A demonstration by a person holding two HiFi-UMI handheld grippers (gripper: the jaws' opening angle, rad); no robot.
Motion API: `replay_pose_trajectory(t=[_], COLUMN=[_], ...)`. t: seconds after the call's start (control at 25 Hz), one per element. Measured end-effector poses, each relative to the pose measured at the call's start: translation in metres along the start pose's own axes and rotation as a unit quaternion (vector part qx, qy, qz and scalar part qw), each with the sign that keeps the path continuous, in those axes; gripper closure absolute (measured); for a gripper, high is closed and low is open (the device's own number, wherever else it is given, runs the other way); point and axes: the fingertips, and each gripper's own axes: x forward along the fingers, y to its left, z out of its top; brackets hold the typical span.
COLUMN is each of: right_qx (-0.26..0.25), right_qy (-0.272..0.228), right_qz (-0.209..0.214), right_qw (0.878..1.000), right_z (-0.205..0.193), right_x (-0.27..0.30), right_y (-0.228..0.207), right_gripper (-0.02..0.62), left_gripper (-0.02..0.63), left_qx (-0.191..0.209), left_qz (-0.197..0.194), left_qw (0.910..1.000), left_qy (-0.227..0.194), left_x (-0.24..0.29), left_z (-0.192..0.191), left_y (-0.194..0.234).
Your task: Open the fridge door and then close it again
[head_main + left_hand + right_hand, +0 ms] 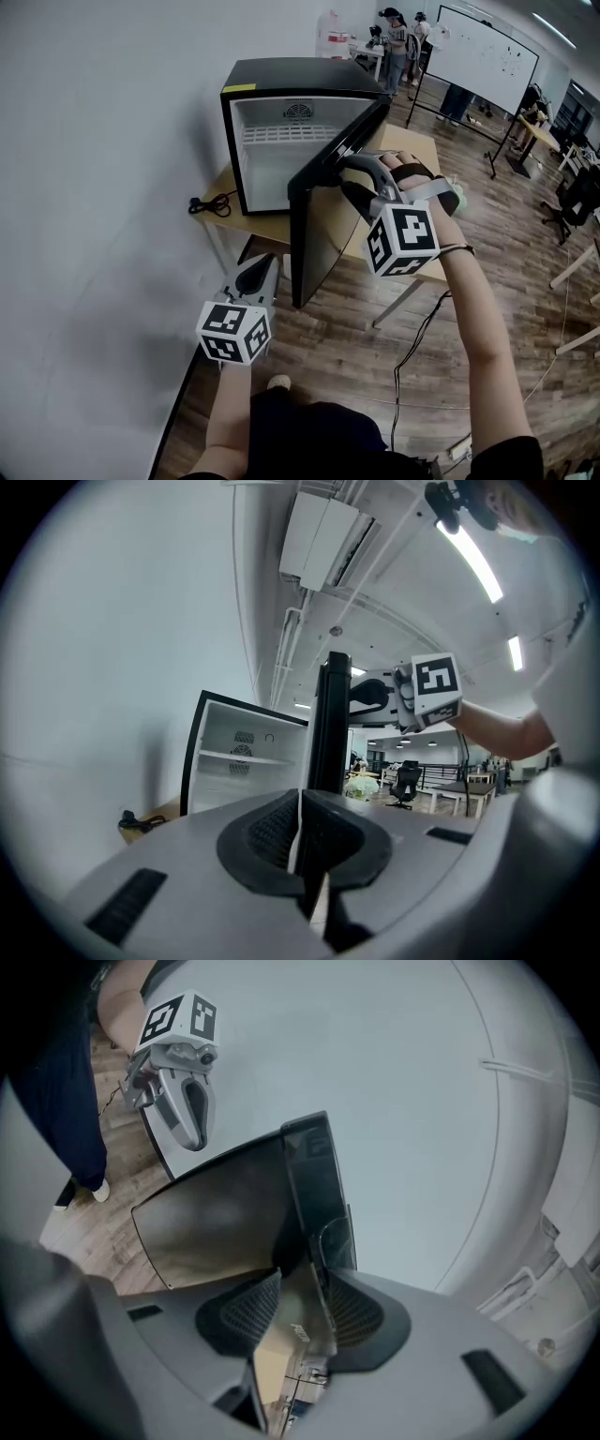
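On a light wooden table (420,139) against the white wall we see the black mini fridge with a white inside (281,89). Its black fridge door (319,225) is swung well out toward the camera. The right gripper (354,176) sits at the door's top free edge. In the head view its fingertips are cut off behind that edge. The right gripper view shows the two black ribbed pads on either side of the door edge, pinching it. Small print on the pale strip between the pads is too blurred for us to read.

The left gripper (258,272) hangs low at the left, apart from the door and near the wall. Its jaws are pressed together with nothing between them, only a thin slit showing in its own view. From there the door shows edge-on and hides part of the fridge's inside. In the head view the door covers the lower right of the cabinet.

A black coiled cable (212,203) lies on the table left of the fridge. The white whiteboard on a stand (483,56) and the people far behind are too small to make out.
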Motion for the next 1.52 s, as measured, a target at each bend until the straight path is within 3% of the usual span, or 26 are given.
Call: replay_pose_trajectory(t=[0.92, 1.52], right_qx=[-0.030, -0.049], right_qy=[0.053, 0.081], right_qz=[0.023, 0.029], right_qw=[0.998, 0.995], right_z=[-0.090, -0.146], right_x=[-0.082, -0.109], right_y=[0.022, 0.025], right_gripper=[0.457, 0.457], left_gripper=[0.595, 0.595], left_qx=[0.017, 0.018], left_qz=[-0.059, -0.069], left_qw=[0.9980, 0.9973], left_qy=[0.016, 0.017], left_x=[0.013, 0.025], left_z=[-0.015, -0.017], left_y=[-0.086, -0.111])
